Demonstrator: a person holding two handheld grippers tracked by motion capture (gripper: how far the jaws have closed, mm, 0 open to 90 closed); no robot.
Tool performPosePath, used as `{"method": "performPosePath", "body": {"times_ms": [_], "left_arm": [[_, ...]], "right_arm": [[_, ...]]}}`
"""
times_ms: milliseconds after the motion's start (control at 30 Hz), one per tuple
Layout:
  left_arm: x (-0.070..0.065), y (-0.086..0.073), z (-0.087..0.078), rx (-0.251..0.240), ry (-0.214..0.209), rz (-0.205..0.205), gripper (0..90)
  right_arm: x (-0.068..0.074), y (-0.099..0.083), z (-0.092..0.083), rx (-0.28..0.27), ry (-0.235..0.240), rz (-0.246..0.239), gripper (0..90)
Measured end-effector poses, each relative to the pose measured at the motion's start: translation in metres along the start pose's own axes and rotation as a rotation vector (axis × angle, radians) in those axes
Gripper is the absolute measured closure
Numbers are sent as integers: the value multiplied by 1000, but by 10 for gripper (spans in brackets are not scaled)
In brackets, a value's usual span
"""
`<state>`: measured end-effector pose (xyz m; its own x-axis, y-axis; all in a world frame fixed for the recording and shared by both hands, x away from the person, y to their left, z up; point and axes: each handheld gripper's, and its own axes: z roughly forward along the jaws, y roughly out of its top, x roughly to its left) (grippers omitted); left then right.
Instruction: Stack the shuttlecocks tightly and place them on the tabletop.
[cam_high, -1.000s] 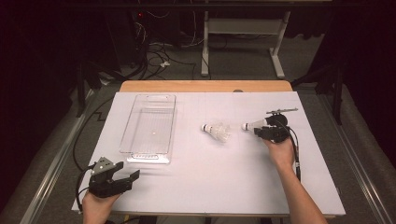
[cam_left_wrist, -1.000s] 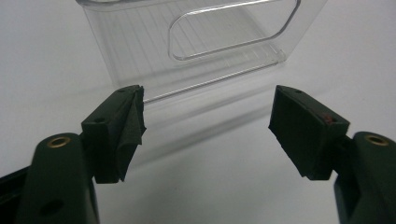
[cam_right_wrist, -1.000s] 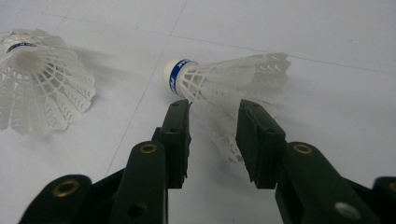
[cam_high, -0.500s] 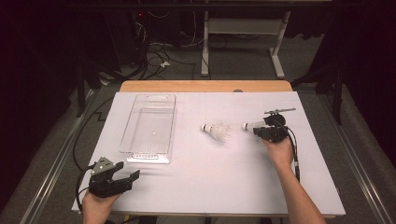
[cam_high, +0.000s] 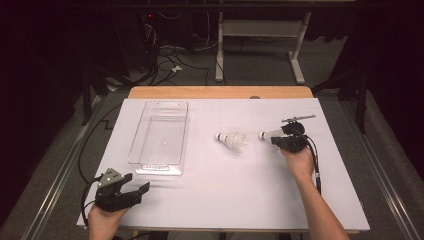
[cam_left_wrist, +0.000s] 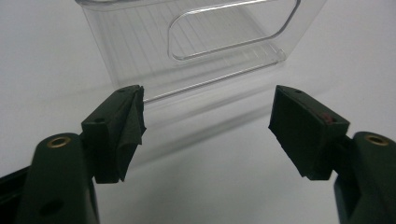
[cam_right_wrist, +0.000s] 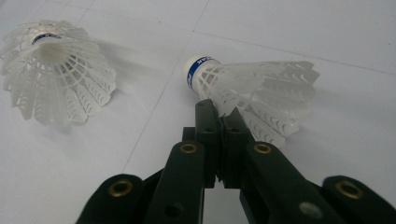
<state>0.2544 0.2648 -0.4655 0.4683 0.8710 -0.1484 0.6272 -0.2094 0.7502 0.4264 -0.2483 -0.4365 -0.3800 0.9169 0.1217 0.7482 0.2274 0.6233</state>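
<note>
Two white plastic shuttlecocks lie right of the table's middle. My right gripper (cam_high: 278, 138) (cam_right_wrist: 219, 111) has just been closing its jaws, and they now pinch the edge of the skirt of the right shuttlecock (cam_high: 269, 134) (cam_right_wrist: 254, 84), whose blue-banded cork points left. The other shuttlecock (cam_high: 231, 140) (cam_right_wrist: 56, 70) lies free a short way to its left. My left gripper (cam_high: 142, 189) (cam_left_wrist: 208, 126) rests at the near left corner, open, with nothing between its pads; the near end of the clear plastic bin (cam_high: 160, 131) (cam_left_wrist: 196, 42) faces it.
A white sheet (cam_high: 220, 190) covers the table, and a wooden strip (cam_high: 220, 92) shows along the far edge. The bin stands empty at the left. A cable (cam_high: 316, 165) trails from my right gripper along the forearm. Desk legs and cords sit on the floor beyond.
</note>
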Motion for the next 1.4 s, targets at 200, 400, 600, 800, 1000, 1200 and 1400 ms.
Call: {"method": "performPosePath", "body": {"times_ms": [200, 400, 600, 800, 1000, 1200, 1400], "left_arm": [[0, 0, 0, -1, 0, 1, 274], [0, 0, 0, -1, 0, 0, 275], [0, 0, 0, 0, 0, 1, 275], [0, 0, 0, -1, 0, 1, 275], [0, 0, 0, -1, 0, 0, 275], [0, 0, 0, -1, 0, 0, 276], [0, 0, 0, -1, -2, 0, 276]], "right_arm": [[2, 0, 0, -1, 17, -9, 900], [5, -1, -1, -4, 28, -16, 900], [7, -1, -5, -12, 33, -33, 900], [8, -3, -10, -17, 36, -40, 900], [7, -5, -14, -25, 41, -45, 900], [7, -9, -17, -27, 48, -48, 900], [7, -13, -21, -35, 57, -49, 900]]}}
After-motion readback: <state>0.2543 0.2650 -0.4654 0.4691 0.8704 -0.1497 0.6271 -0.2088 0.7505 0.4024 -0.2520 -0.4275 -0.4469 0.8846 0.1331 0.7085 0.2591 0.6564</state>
